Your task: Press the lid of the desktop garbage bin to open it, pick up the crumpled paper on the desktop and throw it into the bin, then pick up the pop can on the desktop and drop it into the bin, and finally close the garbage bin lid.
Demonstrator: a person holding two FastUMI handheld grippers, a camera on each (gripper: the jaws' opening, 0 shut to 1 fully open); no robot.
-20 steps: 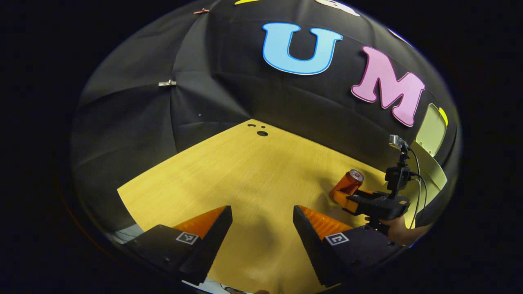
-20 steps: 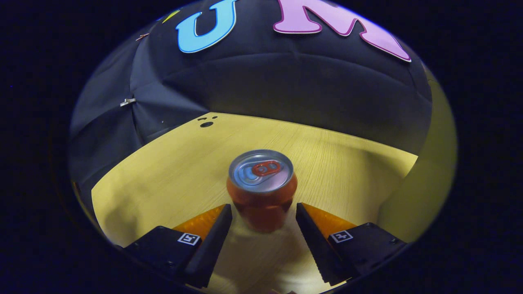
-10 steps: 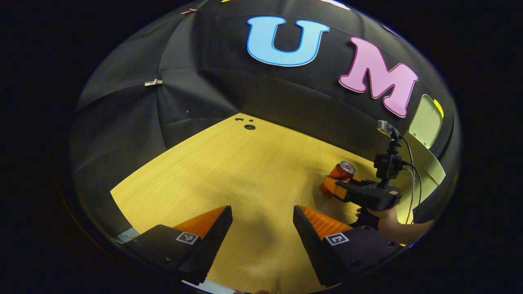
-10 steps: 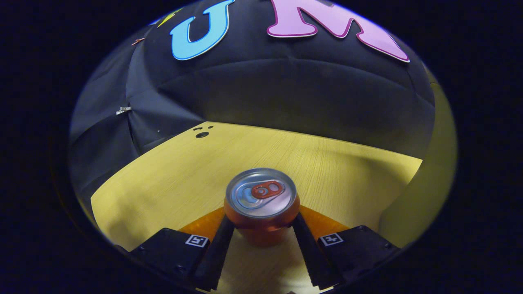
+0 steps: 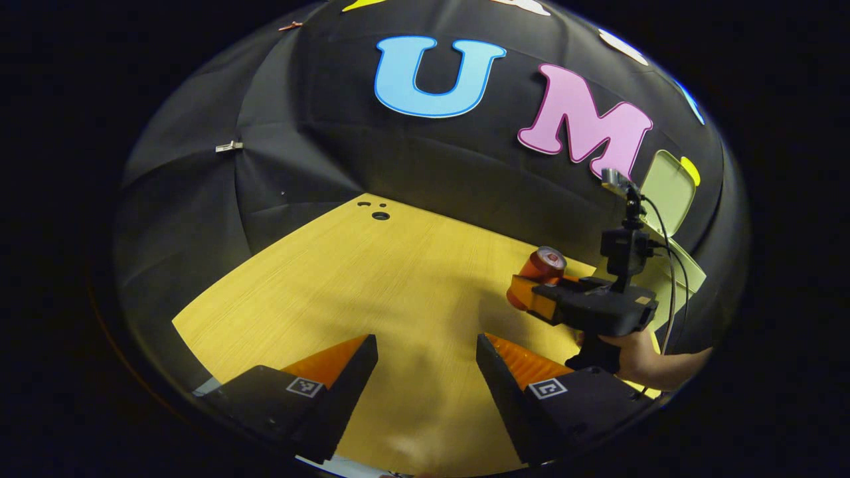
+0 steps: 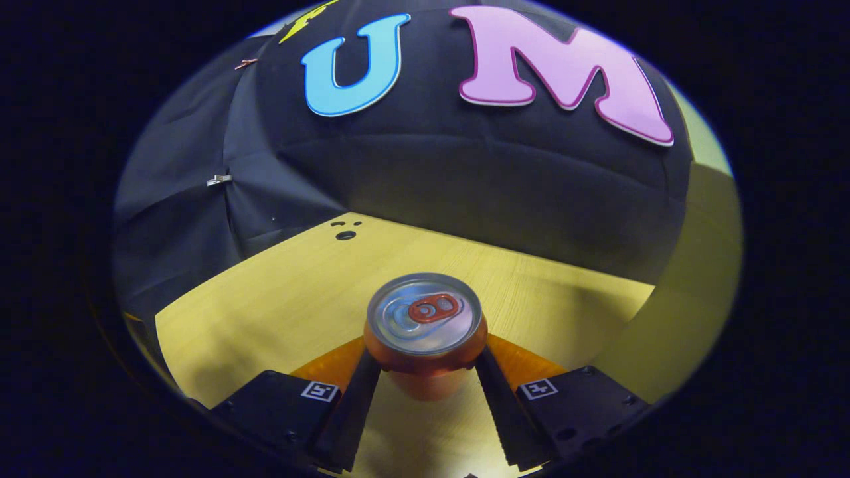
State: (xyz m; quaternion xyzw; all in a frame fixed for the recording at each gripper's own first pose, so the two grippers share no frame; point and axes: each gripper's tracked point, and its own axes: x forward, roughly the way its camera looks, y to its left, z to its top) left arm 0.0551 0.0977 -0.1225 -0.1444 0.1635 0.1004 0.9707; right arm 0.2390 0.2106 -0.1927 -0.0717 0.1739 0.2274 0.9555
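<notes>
An orange pop can (image 6: 425, 338) with a silver top stands upright between my right gripper's (image 6: 425, 372) fingers, which press on both its sides. The left gripper view shows the same can (image 5: 539, 268) in that gripper (image 5: 531, 292), raised above the wooden desk (image 5: 372, 292), with a hand (image 5: 647, 365) on the handle. The pale green bin (image 5: 671, 262) stands behind it at the right, lid (image 5: 667, 199) tilted up open. In the right gripper view the bin's wall (image 6: 690, 279) rises close on the right. My left gripper (image 5: 426, 362) hovers open over bare desk, holding nothing.
Black cloth walls close off the desk at the back and left. Small round holes (image 5: 378, 214) mark the far desk corner. A metal clip (image 5: 229, 146) pins the cloth at the left. Black cables (image 5: 674, 279) trail from the right gripper.
My right gripper closed on the can and lifted it off the desk toward the bin. The left gripper stayed open, its view swinging slightly right.
</notes>
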